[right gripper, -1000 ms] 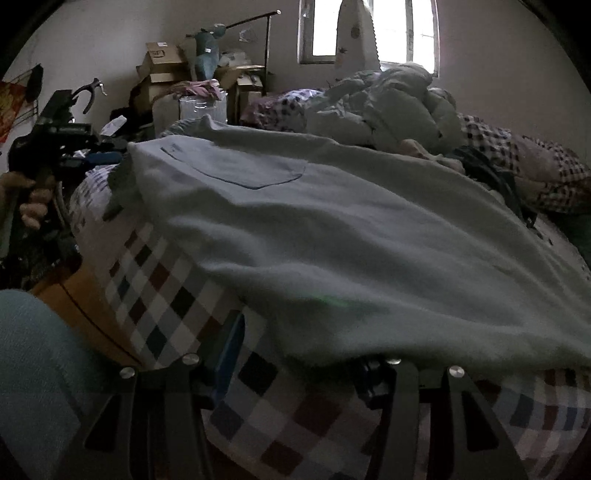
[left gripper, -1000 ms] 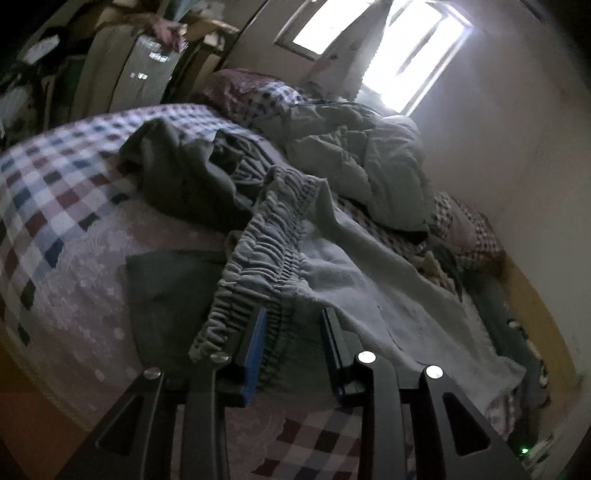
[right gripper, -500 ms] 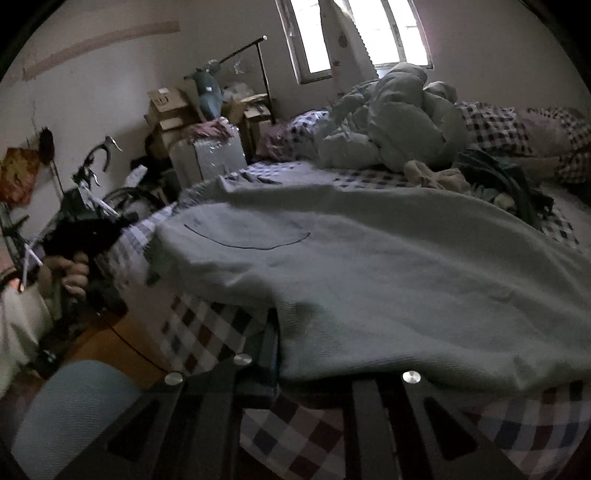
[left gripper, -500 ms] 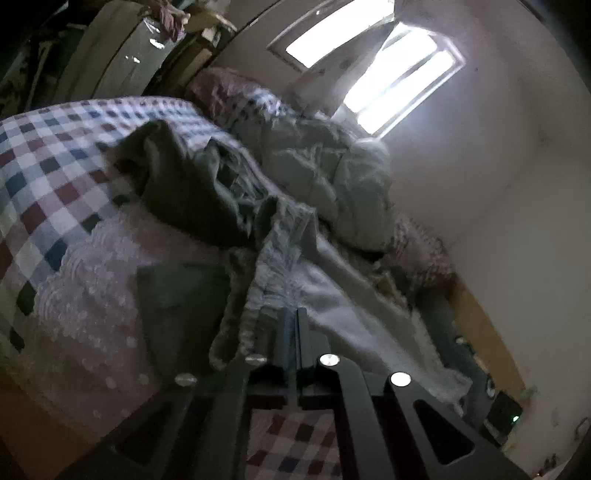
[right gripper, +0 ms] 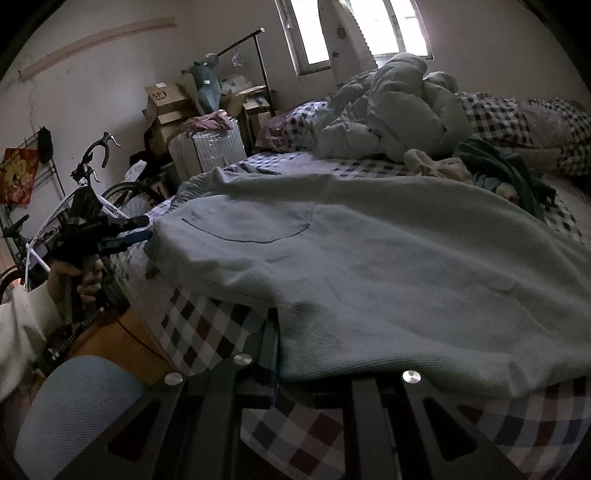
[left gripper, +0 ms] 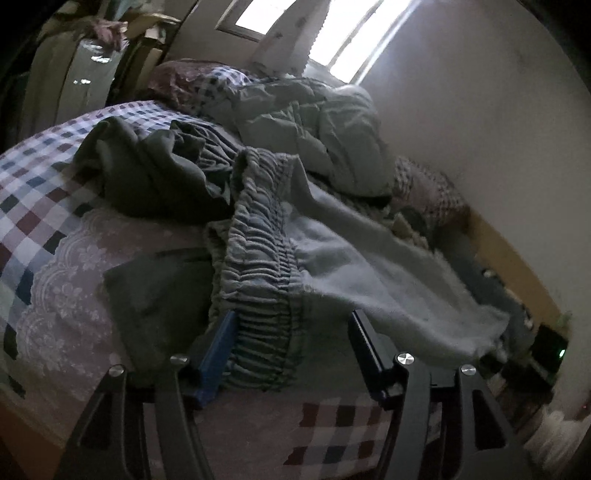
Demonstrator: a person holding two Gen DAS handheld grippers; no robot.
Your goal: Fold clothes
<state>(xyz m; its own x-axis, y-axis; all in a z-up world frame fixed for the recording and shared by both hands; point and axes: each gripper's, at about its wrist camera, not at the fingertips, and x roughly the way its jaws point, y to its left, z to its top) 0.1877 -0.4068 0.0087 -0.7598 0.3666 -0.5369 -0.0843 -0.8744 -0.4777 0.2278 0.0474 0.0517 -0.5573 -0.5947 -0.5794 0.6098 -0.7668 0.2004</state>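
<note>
Left fingers: the left gripper (left gripper: 291,332) stands wide, its jaws having just been opening; the gathered elastic waistband (left gripper: 258,266) lies between the fingers, against the blue-padded finger (left gripper: 218,347) and clear of the other, so nothing is pinched
Right fingers: the right gripper (right gripper: 314,354) is drawn narrow and nips the near hem of the pale grey-green knitted trousers (right gripper: 369,266), the cloth draped over the fingers
Trousers: spread flat across the bed, a curved patch pocket (right gripper: 251,221) facing up, the waistband end by the left gripper, which also shows in the right view (right gripper: 136,229) gripped by a hand (right gripper: 79,275) in a white sleeve
Beside the waistband: a crumpled dark olive garment (left gripper: 155,173) further up the bed, and a flat dark olive piece (left gripper: 155,295) just beside the left fingers
Bed: a checked sheet in red, blue and white (right gripper: 207,332) with a pink lace-patterned cover (left gripper: 66,288) at its edge
Far end: a heaped pale quilt (right gripper: 399,118) under the window (right gripper: 347,33)
Room edge: a bicycle (right gripper: 88,177) and stacked cardboard boxes (right gripper: 166,107) by the wall
</note>
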